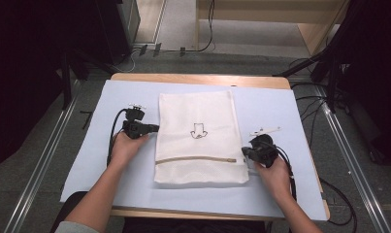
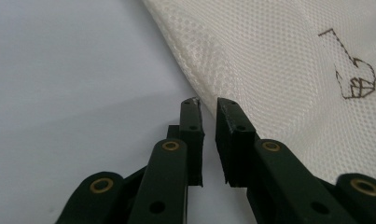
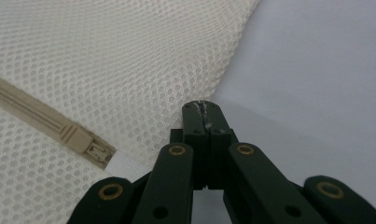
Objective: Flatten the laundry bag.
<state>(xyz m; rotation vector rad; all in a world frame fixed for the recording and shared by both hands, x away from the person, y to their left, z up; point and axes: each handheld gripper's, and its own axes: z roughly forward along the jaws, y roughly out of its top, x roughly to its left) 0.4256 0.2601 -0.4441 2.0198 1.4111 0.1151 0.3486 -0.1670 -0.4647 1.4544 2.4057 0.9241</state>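
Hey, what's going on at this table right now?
A person holds a gripper in each hand at either side of a white mesh laundry bag lying flat on a table with a pale blue cover. The left gripper sits at the bag's left edge, jaws slightly apart with nothing clearly pinched. The right gripper is shut with nothing between its jaws, at the bag's right edge near the end of the beige zipper, which looks closed.
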